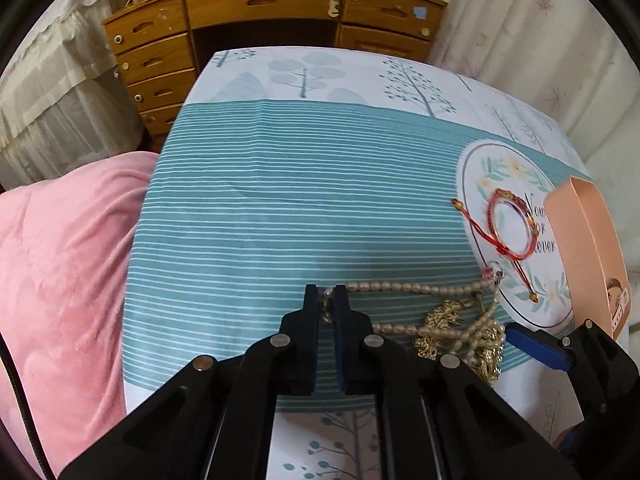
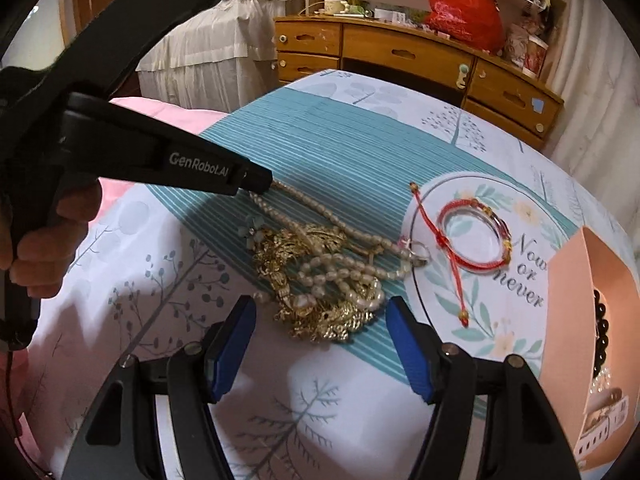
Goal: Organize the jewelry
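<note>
The left tongs (image 1: 328, 300) pinch the cream pearl bead necklace (image 1: 408, 288); the right tongs (image 2: 320, 312) hang open. The gold chain pile (image 2: 316, 280) and the red string bracelet (image 2: 472, 236) still wait; the peach cardboard box (image 2: 568, 292) maybe holds some beads.

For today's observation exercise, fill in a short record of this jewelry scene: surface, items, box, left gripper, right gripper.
surface: bedspread with teal stripes and tree print
items: pearl necklace tangled with gold chain; red bracelet lying apart on a printed circle
box: peach box at the right, dark beads inside
left gripper: shut on the pearl necklace's far loop
right gripper: open, jaws on either side of the tangled pile, not gripping
</note>
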Motion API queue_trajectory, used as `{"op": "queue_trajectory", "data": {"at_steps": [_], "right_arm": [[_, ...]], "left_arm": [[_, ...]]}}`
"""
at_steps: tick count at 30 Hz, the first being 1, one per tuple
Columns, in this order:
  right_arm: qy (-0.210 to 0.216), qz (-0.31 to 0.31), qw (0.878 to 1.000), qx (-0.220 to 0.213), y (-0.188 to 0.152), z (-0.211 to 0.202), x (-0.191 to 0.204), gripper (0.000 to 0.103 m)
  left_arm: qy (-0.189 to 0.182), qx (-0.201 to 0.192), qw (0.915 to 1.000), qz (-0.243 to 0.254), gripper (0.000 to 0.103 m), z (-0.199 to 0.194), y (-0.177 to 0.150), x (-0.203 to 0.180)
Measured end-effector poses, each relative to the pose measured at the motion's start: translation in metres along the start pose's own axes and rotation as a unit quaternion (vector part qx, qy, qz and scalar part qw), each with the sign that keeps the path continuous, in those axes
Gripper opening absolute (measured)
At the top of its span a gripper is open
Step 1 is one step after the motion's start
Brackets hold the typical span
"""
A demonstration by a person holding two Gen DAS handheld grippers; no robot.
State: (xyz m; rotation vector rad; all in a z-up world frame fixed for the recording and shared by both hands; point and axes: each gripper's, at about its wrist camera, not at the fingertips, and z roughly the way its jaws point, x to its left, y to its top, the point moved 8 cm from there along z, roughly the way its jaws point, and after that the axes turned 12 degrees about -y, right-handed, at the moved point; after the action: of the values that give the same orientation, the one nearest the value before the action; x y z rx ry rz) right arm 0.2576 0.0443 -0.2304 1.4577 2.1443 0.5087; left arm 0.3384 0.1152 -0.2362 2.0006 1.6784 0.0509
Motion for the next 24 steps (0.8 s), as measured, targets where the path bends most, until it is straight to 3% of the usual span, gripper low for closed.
{"op": "queue_trajectory", "data": {"at_steps": [2, 13, 20, 24], "right_arm": [[0.0, -0.002, 1.0, -0.003, 0.001, -0.001, -0.001, 0.053], [-0.004, -0.005, 1.0, 0.028, -0.018, -0.013, -0.013, 0.053], [-0.016, 0.029, 0.998, 0.055, -0.039, -0.027, -0.037, 0.053], [-0.016, 0.049, 0.998, 0.046, -0.04, -0.041, -0.049, 0.052]], "left_arm": [[0.006, -0.007, 0.9999, -0.006, 0.006, -0.002, 0.0, 0.007], [0.019, -0.018, 0.9996, -0.011, 0.006, -0.008, -0.004, 0.018], [0.035, -0.014, 0.9993, -0.007, 0.006, -0.008, -0.005, 0.015], [0.029, -0.005, 0.9995, -0.013, 0.006, -0.01, -0.008, 0.014]]}}
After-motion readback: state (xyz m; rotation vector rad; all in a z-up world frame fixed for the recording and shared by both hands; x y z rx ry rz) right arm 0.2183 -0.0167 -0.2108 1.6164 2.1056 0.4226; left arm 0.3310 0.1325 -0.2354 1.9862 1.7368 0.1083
